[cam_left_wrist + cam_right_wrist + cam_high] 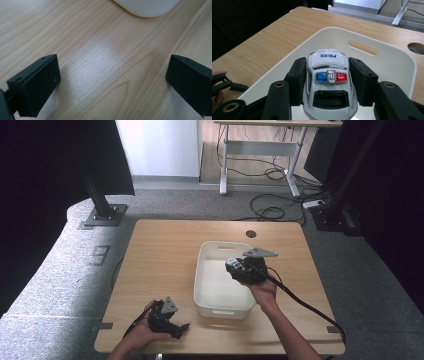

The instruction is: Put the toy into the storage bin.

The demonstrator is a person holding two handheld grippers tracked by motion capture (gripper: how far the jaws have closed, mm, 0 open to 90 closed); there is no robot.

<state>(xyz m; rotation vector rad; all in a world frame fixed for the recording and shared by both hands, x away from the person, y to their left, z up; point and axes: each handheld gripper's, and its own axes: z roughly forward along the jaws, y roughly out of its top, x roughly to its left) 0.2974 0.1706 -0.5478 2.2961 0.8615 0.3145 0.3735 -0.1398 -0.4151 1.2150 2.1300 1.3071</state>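
The toy police car (329, 82) is white, with a blue and red light bar on its roof and the word POLICE printed on the hood, and it sits between the two black jaws of the right gripper (329, 85), which press on its both sides and pinch it. In the right gripper view the car is held above the inside of the white plastic bin (402, 62), with its front pointing to the far wall, where a slot handle is cut. In the high view the right gripper (239, 267) is over the right part of the bin (210, 285), which stands near the middle of the wooden table (160, 250). The left gripper (172, 326) rests low over the table near the front edge, left of the bin, and its jaws are spread wide with only bare wood (110, 75) between them
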